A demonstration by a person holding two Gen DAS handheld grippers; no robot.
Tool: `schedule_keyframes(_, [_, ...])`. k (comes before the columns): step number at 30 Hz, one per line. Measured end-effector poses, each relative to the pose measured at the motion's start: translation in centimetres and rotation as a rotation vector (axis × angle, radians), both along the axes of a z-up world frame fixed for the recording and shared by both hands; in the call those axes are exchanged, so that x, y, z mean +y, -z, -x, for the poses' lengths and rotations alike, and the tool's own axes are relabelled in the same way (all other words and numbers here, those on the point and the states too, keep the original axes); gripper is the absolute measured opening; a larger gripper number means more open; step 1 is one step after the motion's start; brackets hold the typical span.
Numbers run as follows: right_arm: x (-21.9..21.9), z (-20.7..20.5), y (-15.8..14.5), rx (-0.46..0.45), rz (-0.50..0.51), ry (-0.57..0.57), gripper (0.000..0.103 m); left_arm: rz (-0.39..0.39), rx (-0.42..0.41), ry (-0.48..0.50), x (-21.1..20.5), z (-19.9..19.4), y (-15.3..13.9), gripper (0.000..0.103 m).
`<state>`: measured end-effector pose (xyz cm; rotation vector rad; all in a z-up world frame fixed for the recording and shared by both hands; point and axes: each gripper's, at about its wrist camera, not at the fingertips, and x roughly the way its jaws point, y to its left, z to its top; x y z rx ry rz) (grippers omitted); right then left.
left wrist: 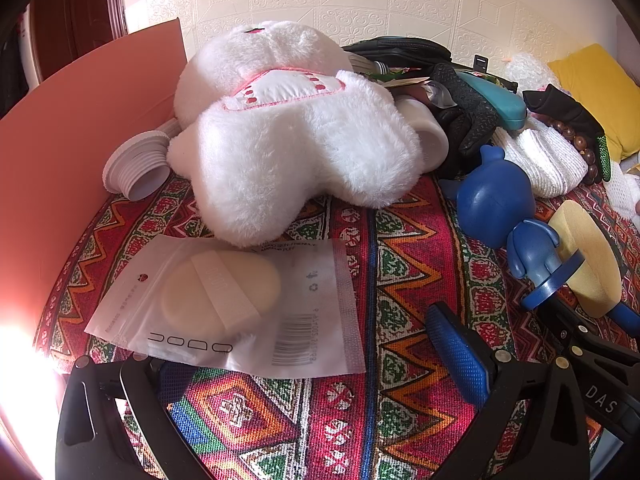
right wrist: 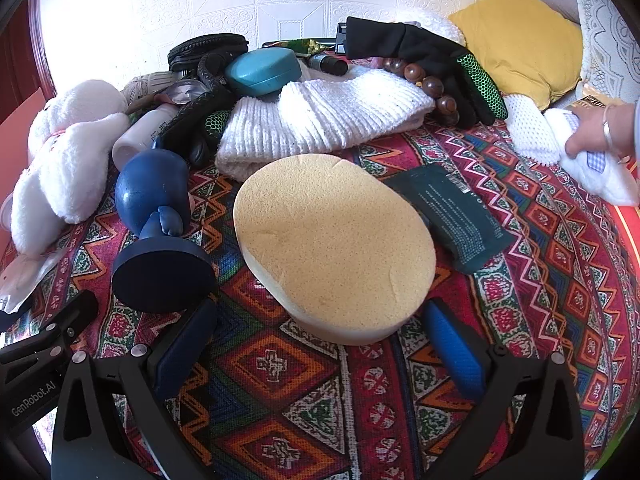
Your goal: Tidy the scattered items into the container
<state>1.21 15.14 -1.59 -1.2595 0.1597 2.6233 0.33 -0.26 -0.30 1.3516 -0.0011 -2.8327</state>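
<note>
Here the right gripper (right wrist: 316, 344) stands open, its blue pads flanking the near edge of the oval yellow foam sponge (right wrist: 334, 246) lying on the patterned red woven cloth (right wrist: 560, 264). The left gripper (left wrist: 320, 364) is open too, its left finger under the clear bagged makeup puff (left wrist: 224, 300).

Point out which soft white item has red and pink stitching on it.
The white plush toy, lying by the orange board. The ribbed white knit and the white cloth in the hand lack that stitching.

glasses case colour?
Teal glasses case, clearest in the right wrist view.
</note>
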Motion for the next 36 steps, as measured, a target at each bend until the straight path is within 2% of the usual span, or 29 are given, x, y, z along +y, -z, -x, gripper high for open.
schedule_keyframes(36, [0.0,0.27,-0.02,0.0,0.0,0.0,0.102,-0.001,0.001,-0.001,-0.33,0.45,-0.27,0.103])
